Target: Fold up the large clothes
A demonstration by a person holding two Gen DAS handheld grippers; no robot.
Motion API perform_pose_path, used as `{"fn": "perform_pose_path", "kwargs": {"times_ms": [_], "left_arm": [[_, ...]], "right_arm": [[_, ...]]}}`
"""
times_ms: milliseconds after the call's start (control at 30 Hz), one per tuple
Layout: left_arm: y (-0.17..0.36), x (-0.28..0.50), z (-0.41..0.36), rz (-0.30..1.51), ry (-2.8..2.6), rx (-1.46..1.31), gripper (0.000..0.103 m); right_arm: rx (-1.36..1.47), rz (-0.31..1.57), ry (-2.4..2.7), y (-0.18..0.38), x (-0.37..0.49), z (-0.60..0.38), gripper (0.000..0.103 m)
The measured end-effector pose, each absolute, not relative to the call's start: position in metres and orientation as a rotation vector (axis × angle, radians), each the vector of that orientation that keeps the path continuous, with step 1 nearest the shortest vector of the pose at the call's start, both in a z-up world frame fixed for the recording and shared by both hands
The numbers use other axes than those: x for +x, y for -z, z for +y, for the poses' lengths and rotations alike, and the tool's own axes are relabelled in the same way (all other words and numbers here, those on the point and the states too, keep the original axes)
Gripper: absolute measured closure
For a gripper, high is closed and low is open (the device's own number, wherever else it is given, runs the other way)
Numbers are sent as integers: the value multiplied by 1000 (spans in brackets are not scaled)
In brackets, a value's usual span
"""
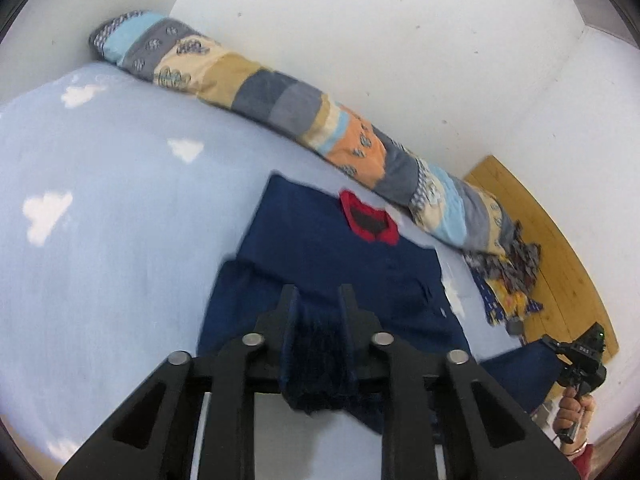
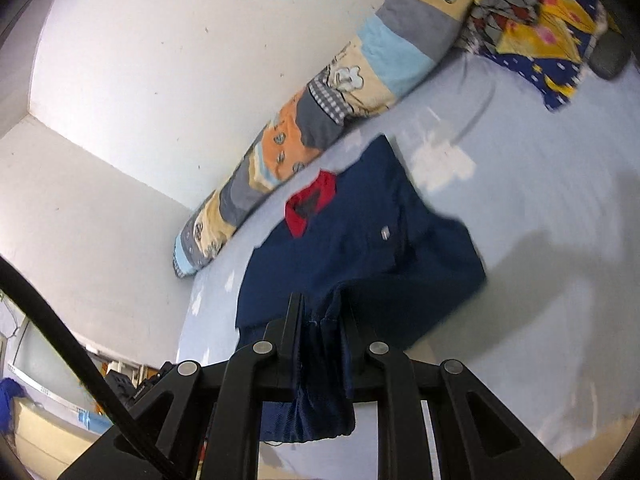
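Left gripper (image 1: 318, 300): jaws pinching a bunched fold of dark cloth at the near hem, on the garment's left corner; cloth hanging out below the jaws.
Right gripper (image 2: 322, 308): jaws likewise pinching a gathered hem corner, a stitched edge showing between them; seen also in the left view, carried in the person's hand (image 1: 574, 408).
Step in hand (judged): lifting the near hem clear of the bed, ready for carrying toward the collar.
Doing it well (judged): keeping both corners level and equally taut; carrying the hem straight over the body; laying it square to the shoulders before releasing; avoiding dragging the lower layer out of line.
Risk (judged): slipping of the thin cloth from one pinch, giving a skewed fold.
Navy shirt (image 1: 340, 252): lying on the bed, far end flat, near end raised; side parts apparently already turned in over the body; small pale label on the chest.
Red collar (image 1: 370, 220): lying at the far end, nearest the bolster.
Bed sheet (image 1: 120, 200): pale blue with white clouds.
Patchwork bolster (image 1: 280, 92): lying along the white wall.
Patterned cloths (image 2: 540, 32): heaped at the far corner, well apart from the shirt.
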State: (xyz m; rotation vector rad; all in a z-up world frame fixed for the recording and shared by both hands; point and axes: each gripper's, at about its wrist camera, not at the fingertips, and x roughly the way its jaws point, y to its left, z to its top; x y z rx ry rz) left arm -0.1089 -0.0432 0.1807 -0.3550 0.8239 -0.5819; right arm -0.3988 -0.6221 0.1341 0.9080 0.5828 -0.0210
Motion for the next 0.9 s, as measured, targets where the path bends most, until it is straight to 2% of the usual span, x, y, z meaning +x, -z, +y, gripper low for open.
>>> {"fn": "perform_pose_path", "kwargs": {"times_ms": [33,233,367,433,467,500,700,767,833,900], "left_arm": [[-184,-96,-47,818,575,-353,100],[-180,0,-75,833,511,-329,100],[-167,29,-81,845,618,-346,97],[-159,29,-75,831,642,-321,64],[-153,30,-71,831,660,-313,27],[-145,32,-68,837,674,-305,17],[-103,51,-88,935,749,-215,18],[-96,52,-105,942,797,-148,24],[-88,54,-130,948,844,-38,41],[-79,55,-152,960,850,64,45]], "right_arm": [[910,586,24,-135,-385,-628,86],[912,624,42,-130,-287,-664,86],[930,655,74,-113,-231,-682,86],[917,657,74,-108,-215,-688,86],[907,663,79,-105,-208,-690,86],[902,668,83,-103,-203,-692,86],[884,708,107,-84,-189,-695,86],[872,712,113,-82,-188,-694,86],[864,714,113,-81,-188,-694,86],[862,714,110,-81,-188,-694,86]]}}
